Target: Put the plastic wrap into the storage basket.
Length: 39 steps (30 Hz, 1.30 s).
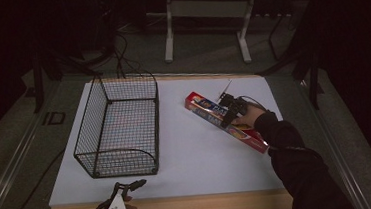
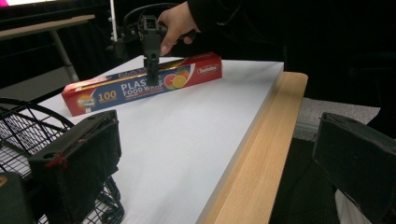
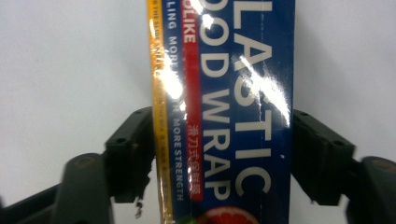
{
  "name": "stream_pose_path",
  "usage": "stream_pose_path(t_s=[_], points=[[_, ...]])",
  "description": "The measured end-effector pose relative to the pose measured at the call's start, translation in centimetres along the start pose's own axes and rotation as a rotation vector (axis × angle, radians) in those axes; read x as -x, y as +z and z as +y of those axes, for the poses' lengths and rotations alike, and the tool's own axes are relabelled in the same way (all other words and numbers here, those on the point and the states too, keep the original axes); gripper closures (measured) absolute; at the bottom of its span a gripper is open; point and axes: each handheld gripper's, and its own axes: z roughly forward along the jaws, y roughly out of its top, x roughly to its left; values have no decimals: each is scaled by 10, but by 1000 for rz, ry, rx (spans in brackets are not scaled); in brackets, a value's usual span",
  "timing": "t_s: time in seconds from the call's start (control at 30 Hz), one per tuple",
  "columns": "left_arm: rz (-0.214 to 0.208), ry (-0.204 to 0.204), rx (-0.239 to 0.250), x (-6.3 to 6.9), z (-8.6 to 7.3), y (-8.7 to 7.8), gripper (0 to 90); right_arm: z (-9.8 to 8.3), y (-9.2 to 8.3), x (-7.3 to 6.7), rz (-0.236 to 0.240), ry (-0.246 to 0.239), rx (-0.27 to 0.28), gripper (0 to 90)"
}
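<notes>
A: Nearest the high camera, the left gripper (image 1: 129,185) is seen at the table's near edge, grey plate on top. Jaws are spread wide, nothing between them. In its own view one jaw is seen over the basket corner, the other past the wooden edge (image 2: 261,154).

B: Count of items?

A: One plastic food wrap box (image 1: 225,121), one wire basket (image 1: 117,127), two grippers. One white board (image 1: 192,149) is laid on the table.

B: Box location?

A: Laid flat on the white board, right of centre, set diagonally, far end pointed toward the basket side. It is kept well apart from the basket. Red and blue print, "100" is read at one end in the left gripper view.

B: Right gripper (image 1: 230,115)?

A: Pointed down onto the box near its middle, held by the person's right hand (image 1: 247,117), dark sleeve behind. In the right gripper view the box (image 3: 224,112) is seen between both jaws, pads pressed against its long sides. So it is pinched across its width.

B: Lifted?

A: Cannot be told; white board is seen close behind it on both sides.

B: Obstructions?

A: Bare board is seen between box and basket. Basket is open-topped, with a lower front wall toward the near edge. Beyond the table, a white frame stand (image 1: 206,12) and cables on the floor are seen.
</notes>
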Motion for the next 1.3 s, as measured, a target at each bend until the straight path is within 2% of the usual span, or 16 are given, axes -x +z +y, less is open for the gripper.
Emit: stream_pose_path(t_s=[0.13, 0.2, 0.23, 0.3, 0.4, 0.47, 0.6, 0.7, 0.77, 0.83, 0.9, 1.1, 1.2, 1.3], points=[[-2, -1, -2, 0, 0, 0, 15, 4, 4, 1, 14, 9, -33, 351], [0, 0, -1, 0, 0, 0, 15, 5, 5, -1, 0, -13, -46, 353], [0, -1, -1, 0, 0, 0, 15, 7, 5, -2, -4, -2, -58, 354], [0, -1, -1, 0, 0, 0, 15, 7, 5, -2, -7, -15, -56, 366], [0, -1, -1, 0, 0, 0, 15, 5, 3, -1, 9, 4, -43, 390], [-1, -1, 0, -1, 0, 1, 15, 4, 1, -1, 21, 39, -39, 394], [-1, -1, -2, 0, 0, 1, 15, 1, -9, 4, 14, 86, 13, 396], [1, 0, -3, 0, 0, 1, 15, 0, -23, 8, 21, 133, 47, 396], [1, 0, -1, -1, 0, 1, 15, 1, -34, 8, 10, 147, 65, 396], [0, 0, -2, -1, 0, 1, 15, 1, -44, 6, -8, 140, 88, 396], [0, 2, -1, -1, 0, 2, 15, 1, -56, 5, 4, 151, 122, 396], [-4, 2, 0, -1, 0, 4, 15, 5, -89, -4, -2, 179, 252, 396], [-2, -1, 3, -1, 1, 3, 15, 11, -101, -13, -2, 170, 304, 396], [-2, -2, 5, -2, 1, 4, 15, 18, -111, -24, 16, 146, 326, 396]])
